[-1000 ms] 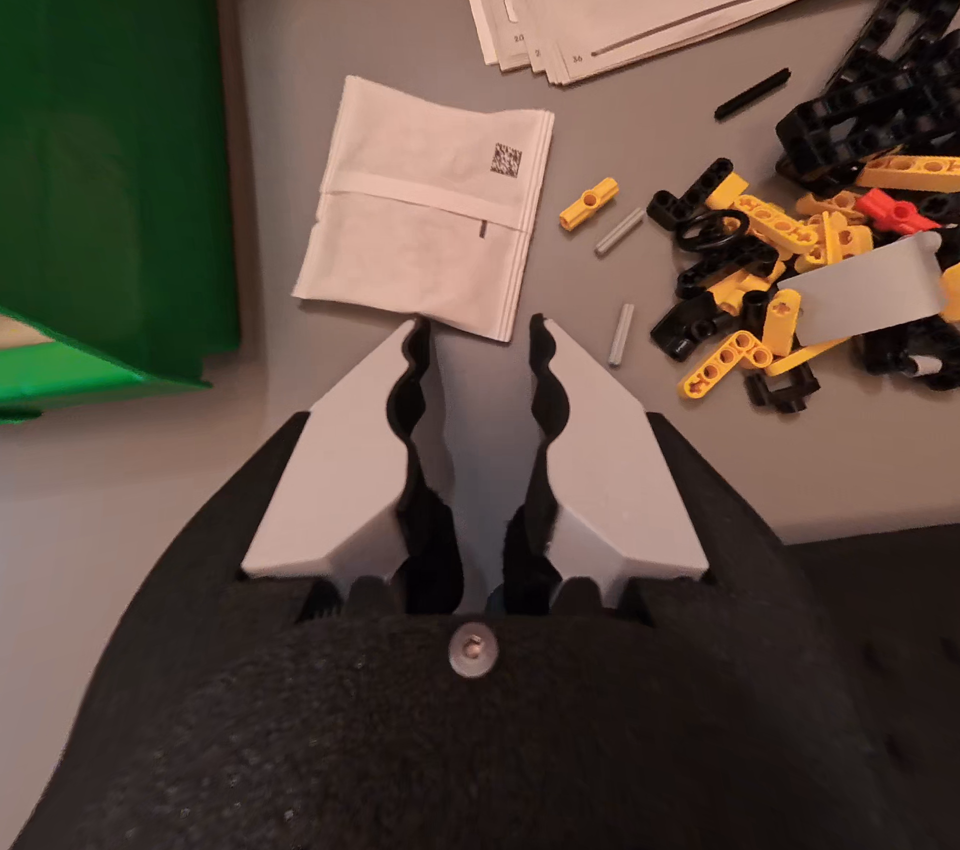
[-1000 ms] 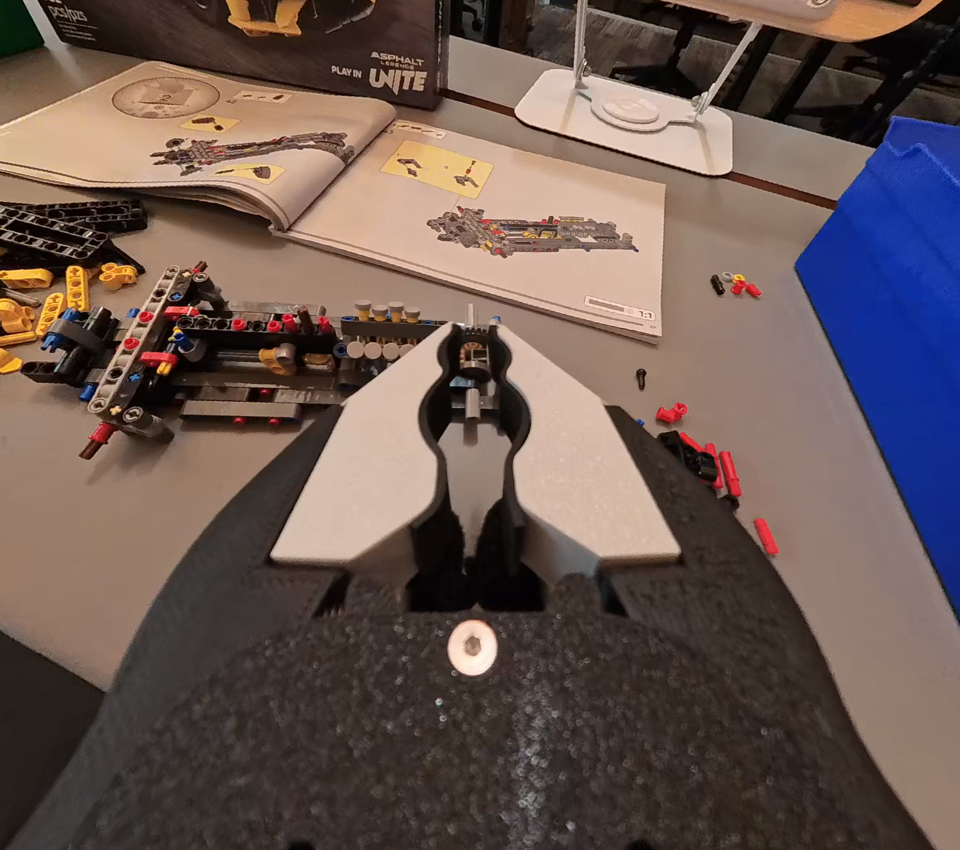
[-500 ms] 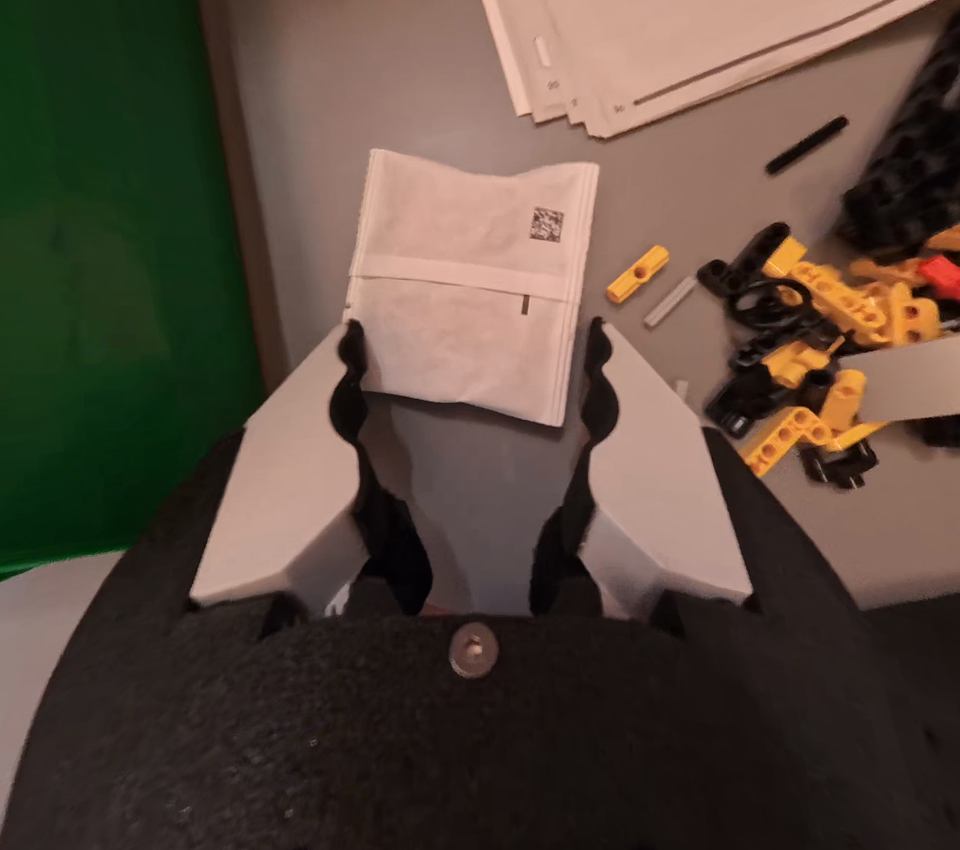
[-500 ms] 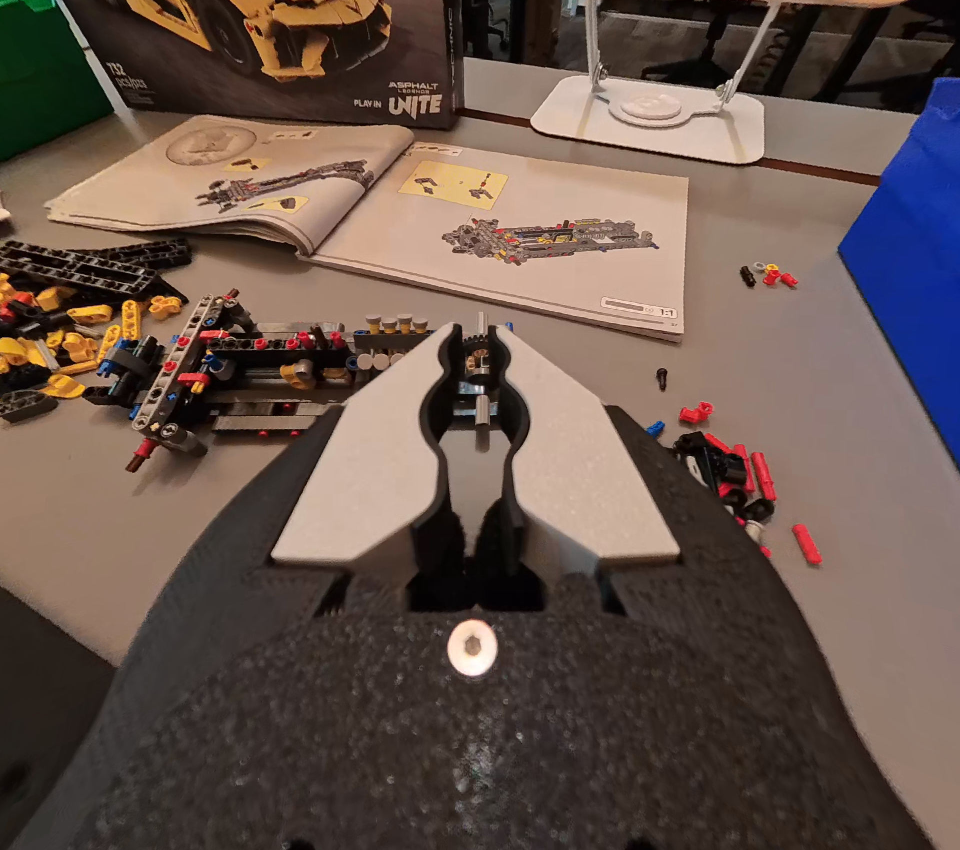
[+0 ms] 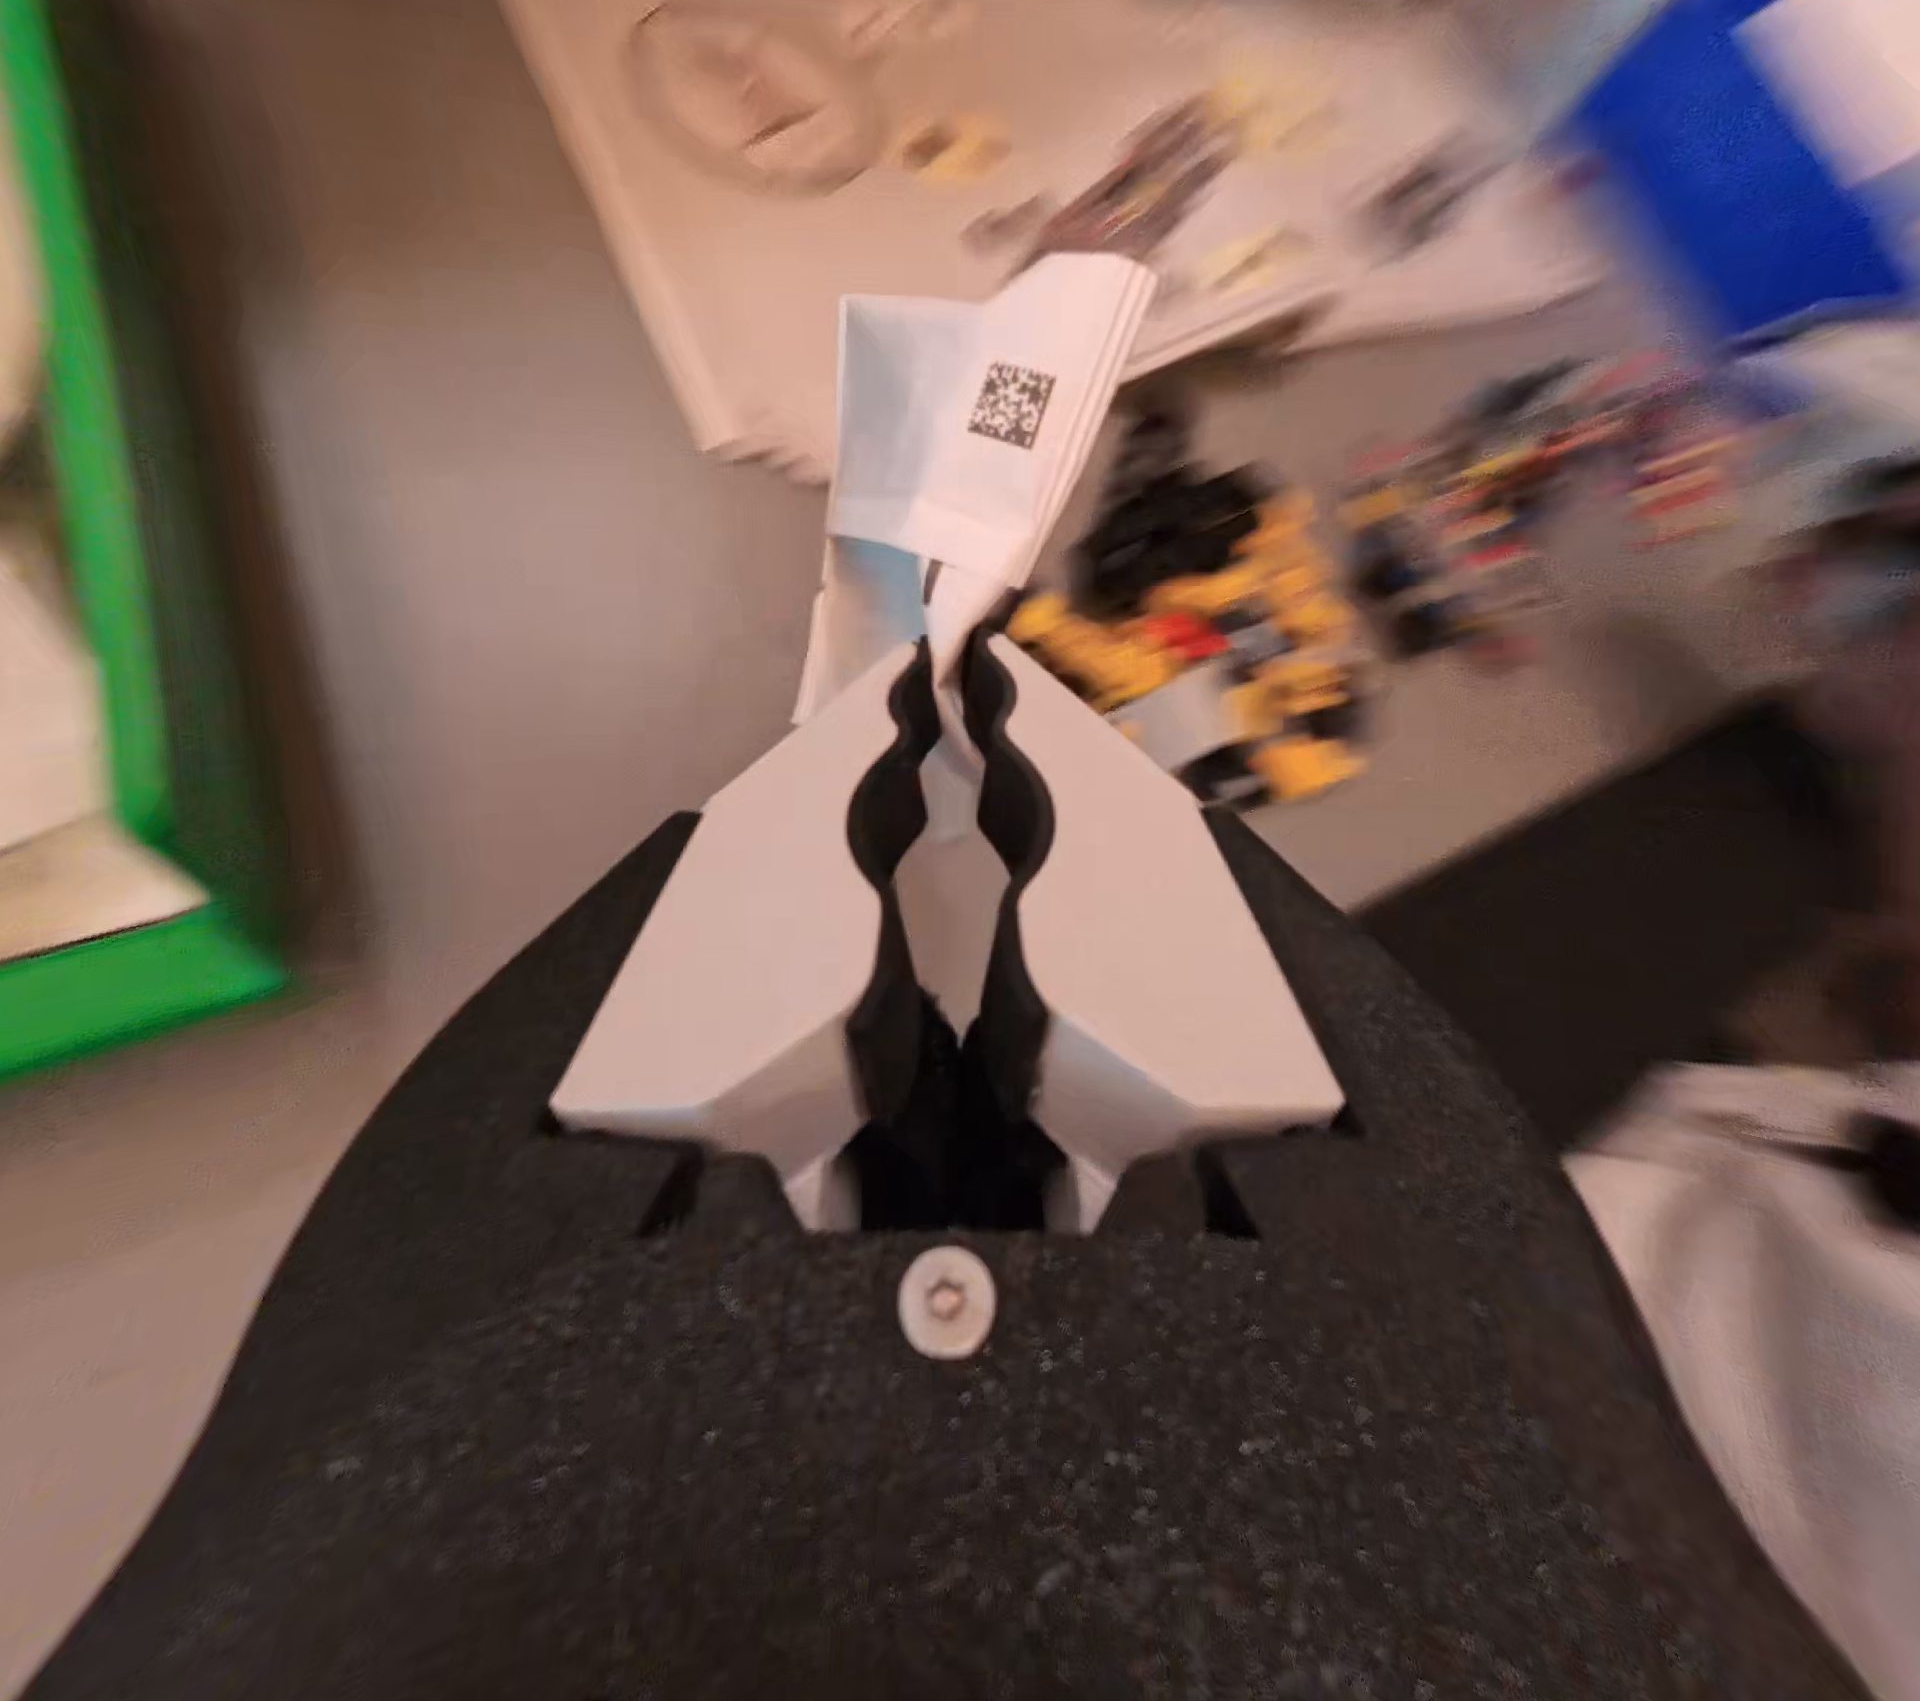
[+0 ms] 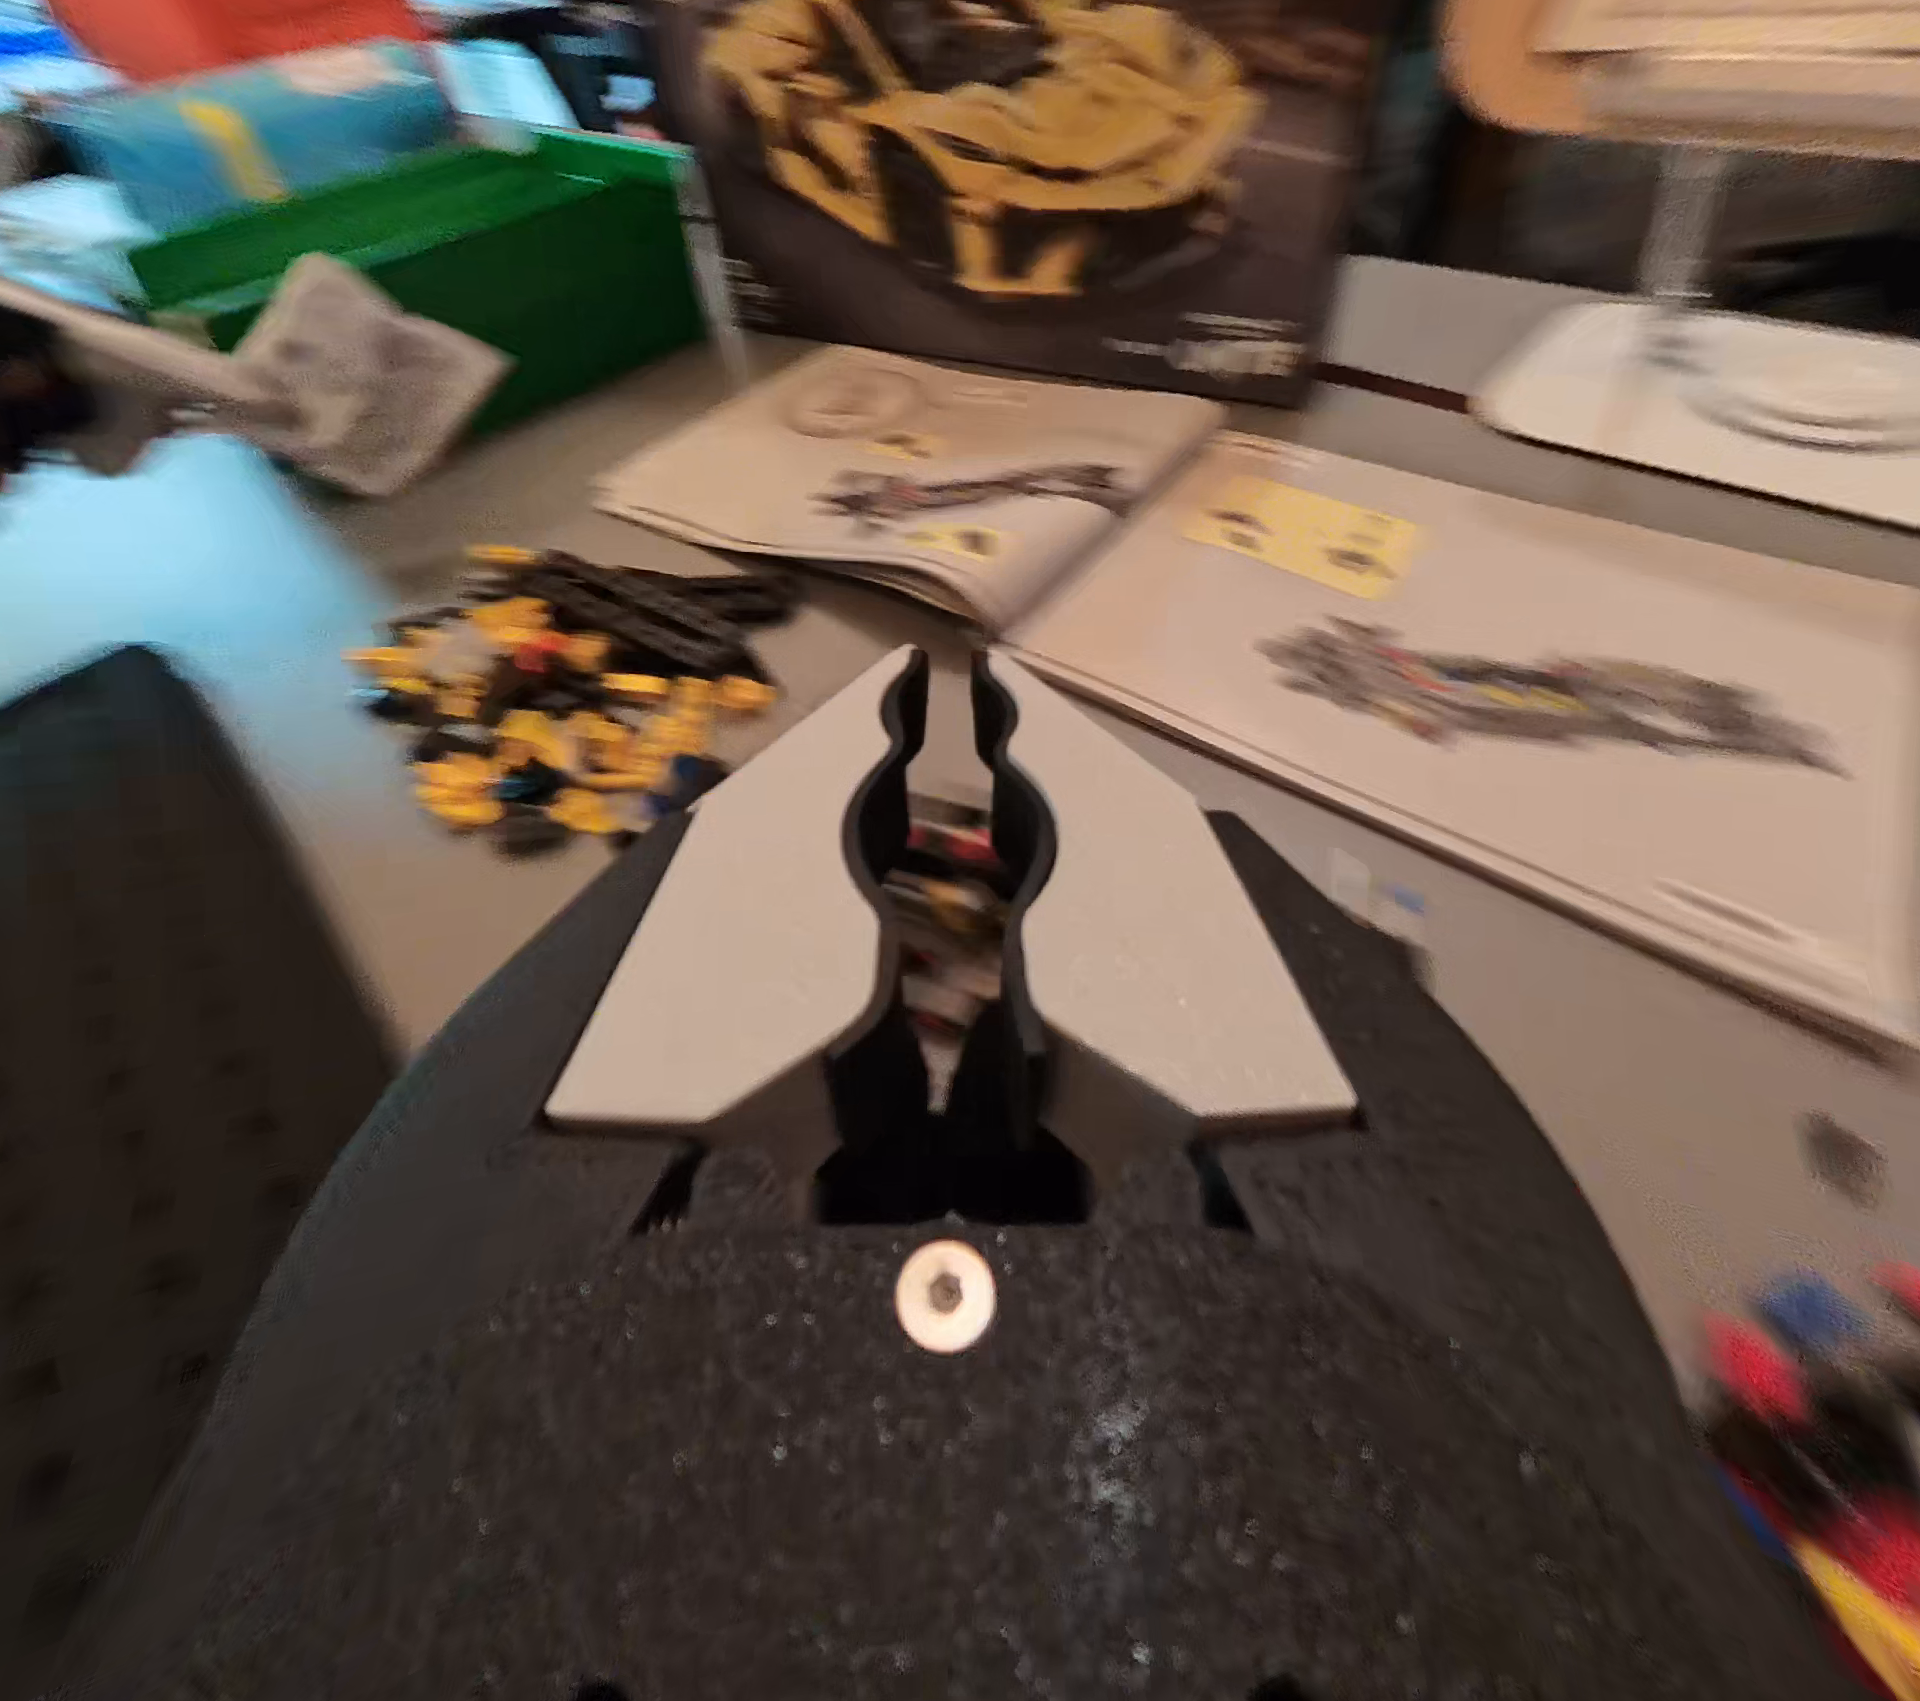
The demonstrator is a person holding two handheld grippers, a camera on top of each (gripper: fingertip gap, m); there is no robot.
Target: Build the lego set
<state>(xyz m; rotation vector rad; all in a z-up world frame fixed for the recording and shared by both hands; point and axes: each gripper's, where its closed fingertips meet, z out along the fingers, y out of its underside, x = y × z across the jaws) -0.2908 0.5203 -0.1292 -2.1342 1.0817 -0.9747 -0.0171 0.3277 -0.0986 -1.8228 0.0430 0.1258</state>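
While the left gripper (image 5: 951,654) pinches the white paper bag (image 5: 977,425), it stands up from the tips.
Right gripper (image 6: 948,664), seemingly a sliver apart and empty, hovers above the blurred chassis; loose bricks (image 6: 561,706) lie between them.

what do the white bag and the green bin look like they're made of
Bag: looks like matte white paper; it creases sharply where the left claw pinches it, and it has no gloss. Green bin: probably hard plastic, judging by its even colour and straight rim, though blur leaves the finish unclear.
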